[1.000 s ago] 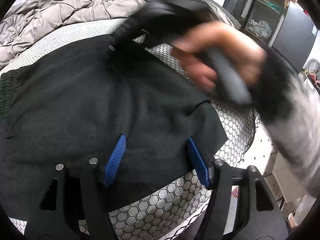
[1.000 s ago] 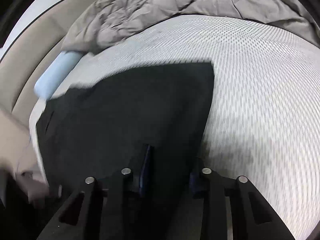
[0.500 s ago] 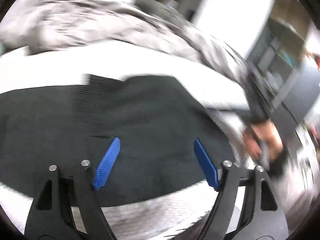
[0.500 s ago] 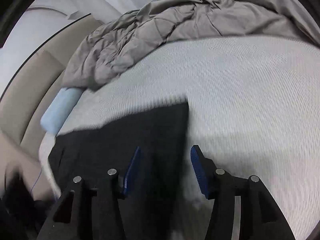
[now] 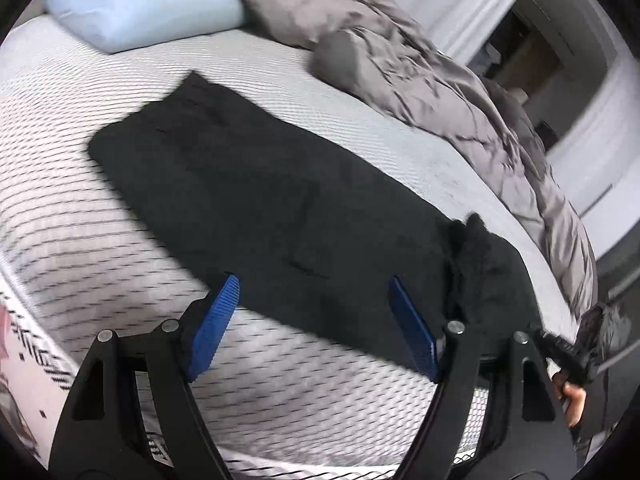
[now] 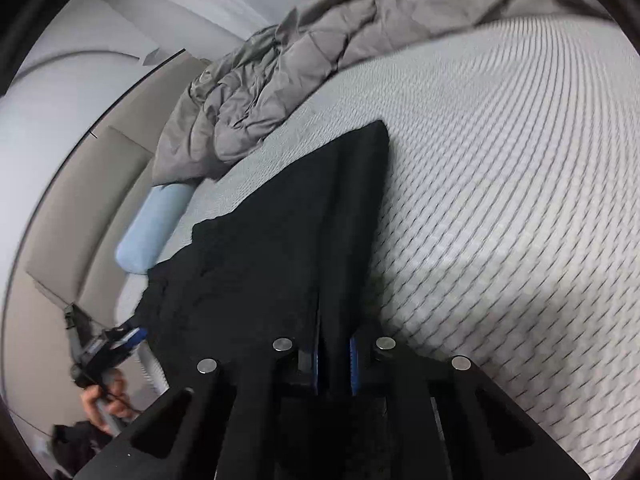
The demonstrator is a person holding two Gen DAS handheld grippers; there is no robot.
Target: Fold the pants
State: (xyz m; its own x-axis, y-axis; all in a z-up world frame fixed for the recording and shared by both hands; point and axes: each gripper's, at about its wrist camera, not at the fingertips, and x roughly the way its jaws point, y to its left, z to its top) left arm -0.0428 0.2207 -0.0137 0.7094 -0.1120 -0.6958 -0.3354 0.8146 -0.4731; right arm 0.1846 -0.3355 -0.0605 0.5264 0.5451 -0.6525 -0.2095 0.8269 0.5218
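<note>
Black pants (image 5: pixel 256 192) lie in a long folded strip across the white mattress (image 5: pixel 80 208). My left gripper (image 5: pixel 316 324) is open and empty, just off the near edge of the pants. In the right wrist view the pants (image 6: pixel 280 240) run away from me, and my right gripper (image 6: pixel 334 364) is shut on their near end, the cloth pinched between the blue pads. The right gripper also shows at the far right of the left wrist view (image 5: pixel 568 356), at the bunched end of the pants. The left gripper shows at the lower left of the right wrist view (image 6: pixel 108 344).
A grey crumpled duvet (image 5: pixel 420 60) lies along the far side of the bed. A pale blue pillow (image 5: pixel 140 4) sits at the head, next to a beige headboard (image 6: pixel 80 208). The mattress edge is close below my left gripper.
My left gripper has let go of the pants and pulled back to the bed's edge, turning towards the pillow. My right gripper has closed on the end of the pants.
</note>
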